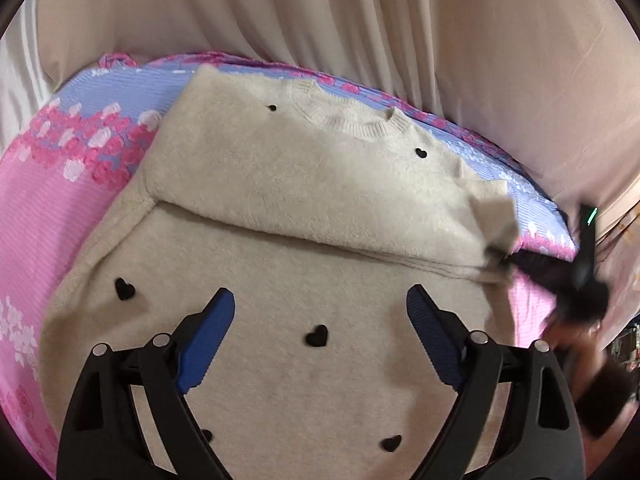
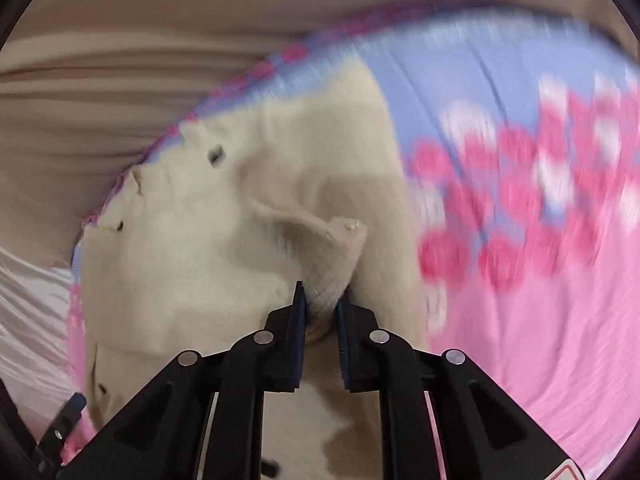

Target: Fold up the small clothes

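Right tongs point(image 2: 321, 294) downward, clamping sweater point(image 2: 224, 240).

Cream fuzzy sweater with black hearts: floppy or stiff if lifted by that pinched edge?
Likely floppy: the cream fuzzy sweater bunches between the right gripper pads. Probably light, since its folded sleeve lies flat. Its fuzzy knit should resist slipping on the pink floral bedsheet.

motion blur smears the flowered bedspread point(image 2: 520, 200) across the right wrist view, its blooms reduced to streaks. in the left wrist view the right gripper point(image 1: 582, 276) is a dark smudge at the sweater's point(image 1: 320, 208) edge, jaws unreadable there, and the sweater's hem runs behind the left gripper point(image 1: 320, 308) and off the frame's bottom.
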The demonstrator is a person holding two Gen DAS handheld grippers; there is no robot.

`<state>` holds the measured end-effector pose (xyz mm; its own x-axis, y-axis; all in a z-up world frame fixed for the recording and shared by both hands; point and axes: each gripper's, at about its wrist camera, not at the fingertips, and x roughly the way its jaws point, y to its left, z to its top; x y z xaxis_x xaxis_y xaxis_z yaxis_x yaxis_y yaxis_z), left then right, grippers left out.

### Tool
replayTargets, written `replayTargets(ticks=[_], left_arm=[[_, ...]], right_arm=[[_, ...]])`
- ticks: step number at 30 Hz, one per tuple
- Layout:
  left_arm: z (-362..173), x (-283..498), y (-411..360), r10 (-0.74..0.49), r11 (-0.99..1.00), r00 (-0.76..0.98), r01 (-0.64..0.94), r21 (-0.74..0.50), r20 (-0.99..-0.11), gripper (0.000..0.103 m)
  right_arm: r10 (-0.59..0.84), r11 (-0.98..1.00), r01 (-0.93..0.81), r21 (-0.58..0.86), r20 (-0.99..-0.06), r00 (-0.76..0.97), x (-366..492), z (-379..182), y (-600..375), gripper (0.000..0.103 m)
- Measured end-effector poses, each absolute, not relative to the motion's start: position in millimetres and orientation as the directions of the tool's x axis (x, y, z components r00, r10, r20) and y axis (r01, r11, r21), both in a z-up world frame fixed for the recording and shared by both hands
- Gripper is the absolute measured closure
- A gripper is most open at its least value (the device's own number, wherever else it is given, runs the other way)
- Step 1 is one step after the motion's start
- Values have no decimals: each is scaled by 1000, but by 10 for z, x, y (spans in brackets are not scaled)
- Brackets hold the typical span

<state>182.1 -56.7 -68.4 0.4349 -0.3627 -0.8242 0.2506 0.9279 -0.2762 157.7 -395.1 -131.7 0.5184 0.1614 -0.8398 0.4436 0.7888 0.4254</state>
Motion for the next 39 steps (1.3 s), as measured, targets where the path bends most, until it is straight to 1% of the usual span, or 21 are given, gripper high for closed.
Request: replayTargets(ticks=[1, 2, 5, 6, 7, 9, 11, 12, 14, 15, 16, 17, 20, 24, 27, 31, 33, 36, 37, 38, 39], left_arm=[[-679, 1818, -564, -364, 928, 434, 250, -277, -825, 18], [-677, 1812, -560, -362, 928, 435, 252, -274, -825, 17], [-698, 1816, -548, -354, 931, 436, 251, -266, -828, 17], [-713, 1827, -554, -350, 932, 432, 249, -263, -831, 17], [-725, 1840, -551, -348, 933, 429, 248, -262, -834, 17], [-733, 1857, -570, -350, 933, 424, 243, -267, -836, 17], [-715, 1878, -570, -352, 932, 425, 244, -269, -834, 17], [-701, 1885, -560, -352, 932, 432, 244, -269, -830, 16], [-709, 1912, -521, -342, 936, 442, 234, -262, -829, 15], [-732, 1944, -481, -331, 941, 442, 221, -256, -834, 15], [-747, 1973, -441, -320, 945, 440, 208, -251, -839, 15], [-768, 2012, -354, -304, 951, 441, 186, -245, -844, 15], [-828, 2101, 69, -260, 965, 448, 81, -250, -856, 15], [-961, 2061, 723, -178, 973, 418, -62, -223, -891, 15], [-1032, 1858, 1120, -120, 980, 395, -101, -173, -911, 15], [-1218, 1539, 1425, -178, 966, 301, -125, -224, -937, 15], [-1341, 1448, 1491, -216, 957, 249, -140, -256, -944, 15], [-1350, 1315, 1450, -222, 962, 269, -99, -256, -937, 16], [-1341, 1307, 1422, -208, 967, 273, -87, -239, -939, 21], [-1329, 1308, 1390, -199, 971, 278, -76, -228, -940, 33], [-1308, 1312, 1357, -194, 974, 286, -55, -218, -939, 44]], right_arm=[[159, 772, 450, 449, -822, 546, 1515, -1276, -3971, 89], [156, 763, 459, 455, -818, 553, 1502, -1215, -3978, 84], [134, 796, 435, 420, -824, 551, 1581, -1069, -3926, 70], [136, 807, 425, 409, -830, 542, 1621, -1065, -3917, 68], [137, 813, 423, 400, -838, 529, 1683, -1066, -3933, 68], [129, 820, 430, 377, -854, 504, 1738, -1080, -3976, 89], [116, 811, 426, 401, -824, 554, 1683, -929, -4014, 89], [98, 812, 430, 396, -817, 568, 1601, -898, -4075, 85], [27, 821, 471, 321, -847, 530, 1550, -904, -4106, 72], [8, 826, 486, 286, -868, 497, 1507, -949, -4103, 71], [0, 828, 497, 261, -885, 465, 1454, -996, -4099, 71], [13, 827, 496, 266, -890, 455, 1366, -1029, -4094, 66], [41, 824, 494, 280, -897, 440, 930, -1084, -4021, 49], [120, 823, 476, 311, -914, 388, 344, -1207, -3788, 49], [199, 812, 462, 357, -913, 355, -126, -1265, -3570, 49], [256, 809, 445, 384, -912, 321, -590, -1336, -3268, 48], [266, 808, 433, 399, -904, 335, -700, -1331, -3156, 43], [234, 831, 409, 377, -904, 358, -736, -1337, -3016, 40], [213, 846, 394, 359, -906, 367, -720, -1331, -2967, 40], [190, 862, 379, 336, -908, 373, -694, -1321, -2922, 48], [173, 872, 372, 318, -912, 372, -619, -1329, -2879, 96]])
